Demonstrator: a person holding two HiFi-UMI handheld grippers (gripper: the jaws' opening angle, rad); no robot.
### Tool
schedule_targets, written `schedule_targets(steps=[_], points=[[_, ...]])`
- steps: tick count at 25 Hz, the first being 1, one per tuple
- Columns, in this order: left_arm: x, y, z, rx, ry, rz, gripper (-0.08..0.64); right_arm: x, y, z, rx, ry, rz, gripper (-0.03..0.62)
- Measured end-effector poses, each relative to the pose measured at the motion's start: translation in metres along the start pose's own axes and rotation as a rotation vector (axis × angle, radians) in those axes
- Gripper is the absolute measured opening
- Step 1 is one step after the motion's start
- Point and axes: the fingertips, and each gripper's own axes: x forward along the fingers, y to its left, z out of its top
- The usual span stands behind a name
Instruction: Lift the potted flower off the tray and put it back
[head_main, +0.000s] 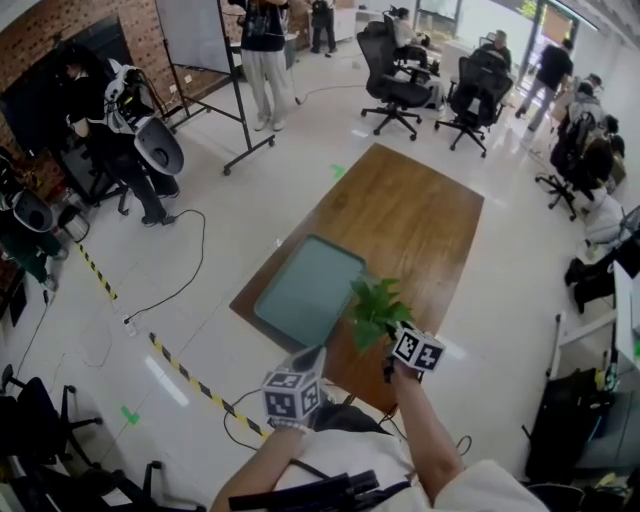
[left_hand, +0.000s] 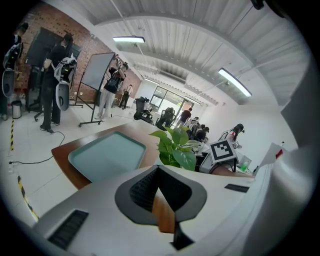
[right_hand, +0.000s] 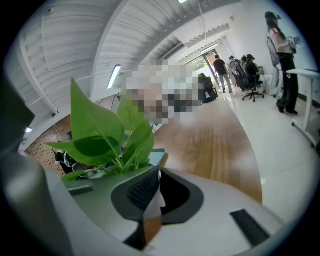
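The potted flower (head_main: 374, 308) shows as a bunch of green leaves over the wooden table (head_main: 420, 215), just right of the empty teal tray (head_main: 308, 290). Its pot is hidden under the leaves. My right gripper (head_main: 395, 345) sits right behind the plant. In the right gripper view the leaves (right_hand: 107, 135) rise close over its jaws, and my right gripper (right_hand: 157, 174) is shut on a thin white edge, apparently the pot's rim. My left gripper (head_main: 312, 355) hovers near the table's front edge, left of the plant, and is shut (left_hand: 159, 169) with nothing in it. The tray (left_hand: 107, 154) and plant (left_hand: 175, 147) lie ahead of it.
The table's far half is bare wood. Office chairs (head_main: 395, 75) and several people stand beyond the table's far end. A whiteboard on a wheeled stand (head_main: 215, 70) is at the far left. Cables and striped floor tape (head_main: 185, 375) run left of the table.
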Motion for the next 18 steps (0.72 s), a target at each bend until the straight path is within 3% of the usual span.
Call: schedule_targets(steps=[10,18], points=[[0.006,-0.020,-0.026,0.009,0.036,-0.004,-0.003,-0.010,-0.038,-0.026,0.050,0.020,-0.023,0.021],[0.003,-0.012,-0.033,-0.005,0.044,0.016,-0.003,-0.008,-0.032,-0.031,-0.006,0.016,-0.035,0.026]])
